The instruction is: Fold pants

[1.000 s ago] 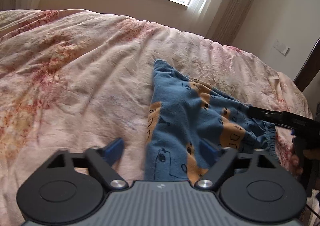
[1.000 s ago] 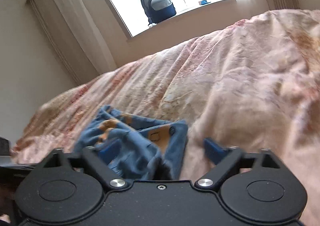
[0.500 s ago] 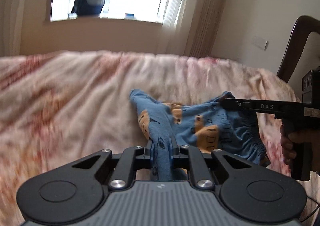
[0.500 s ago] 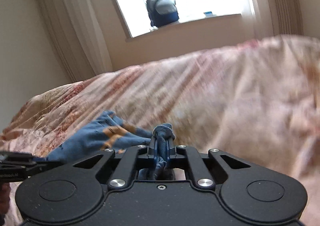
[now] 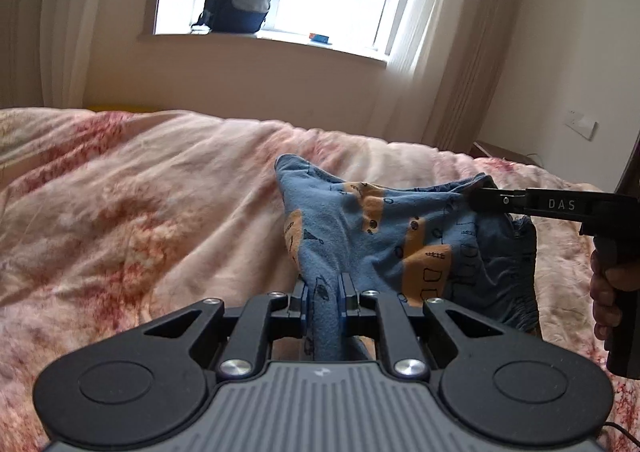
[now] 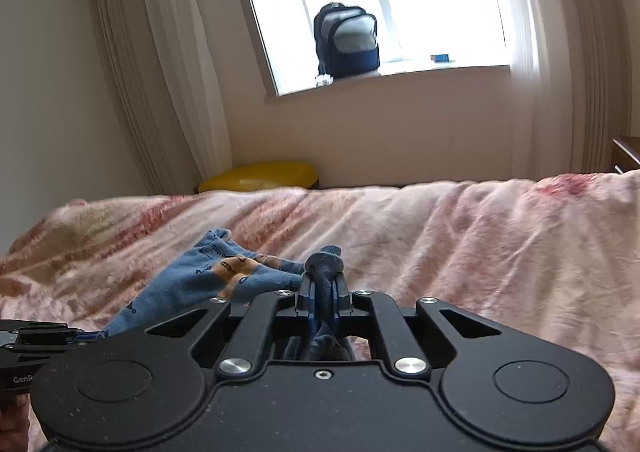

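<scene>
Both the left gripper (image 5: 325,288) and the right gripper (image 6: 323,294) have just clamped onto the blue patterned pants (image 5: 360,236), lifting them off the pink floral duvet (image 5: 140,211)

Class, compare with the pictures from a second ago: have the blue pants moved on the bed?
Yes. The blue pants, then flat on the pink duvet, now hang lifted off it.

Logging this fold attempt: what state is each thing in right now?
Pants: bunched, lifted partly off the bed, held at two spots.
Left gripper: jaws shut on pants.
Right gripper: jaws shut on pants.
Backpack: upright on windowsill.
Bedspread: rumpled.
</scene>
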The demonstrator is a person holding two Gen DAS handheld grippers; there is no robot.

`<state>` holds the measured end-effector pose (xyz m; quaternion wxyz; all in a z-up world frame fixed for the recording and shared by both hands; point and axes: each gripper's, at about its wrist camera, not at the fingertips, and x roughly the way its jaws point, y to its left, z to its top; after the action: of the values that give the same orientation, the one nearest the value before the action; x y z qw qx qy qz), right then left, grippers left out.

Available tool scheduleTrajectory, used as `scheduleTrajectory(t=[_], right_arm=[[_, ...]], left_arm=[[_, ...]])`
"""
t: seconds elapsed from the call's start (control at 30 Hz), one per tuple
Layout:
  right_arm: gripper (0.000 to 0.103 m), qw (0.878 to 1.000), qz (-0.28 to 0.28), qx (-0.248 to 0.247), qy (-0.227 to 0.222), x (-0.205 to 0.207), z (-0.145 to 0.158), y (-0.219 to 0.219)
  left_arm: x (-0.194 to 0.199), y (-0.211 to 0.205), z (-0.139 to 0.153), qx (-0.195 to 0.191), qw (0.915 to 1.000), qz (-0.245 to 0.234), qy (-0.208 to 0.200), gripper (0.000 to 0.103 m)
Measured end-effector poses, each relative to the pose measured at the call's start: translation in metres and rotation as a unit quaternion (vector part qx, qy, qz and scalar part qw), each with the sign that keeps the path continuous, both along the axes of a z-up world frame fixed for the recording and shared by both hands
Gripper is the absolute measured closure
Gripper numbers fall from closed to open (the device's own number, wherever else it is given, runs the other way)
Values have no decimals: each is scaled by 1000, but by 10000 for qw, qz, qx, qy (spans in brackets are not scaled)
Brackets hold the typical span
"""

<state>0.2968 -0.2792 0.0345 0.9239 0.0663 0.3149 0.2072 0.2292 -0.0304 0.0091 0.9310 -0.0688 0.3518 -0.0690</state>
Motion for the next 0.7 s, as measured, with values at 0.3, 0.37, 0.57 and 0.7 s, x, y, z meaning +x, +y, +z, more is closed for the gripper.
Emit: scheduleTrajectory(t=[0.3,0.37,0.57,0.7], right_arm=[[95,9998,46,-191,-7,0,-3,9],[95,9998,55,-210,-21,0,-3,10],[77,9990,4,-430,-150,-5,-1,12],[37,9981,-100,-486,-355,-20,2,7]], left_arm=[[2,6,-4,-66,9999,12,80,88],[2,4,-3,-37,10000,7,90,87],[2,10,-4,-197,9993,144,274,47],[-10,11,6,-88,9994,319,-117,17]])
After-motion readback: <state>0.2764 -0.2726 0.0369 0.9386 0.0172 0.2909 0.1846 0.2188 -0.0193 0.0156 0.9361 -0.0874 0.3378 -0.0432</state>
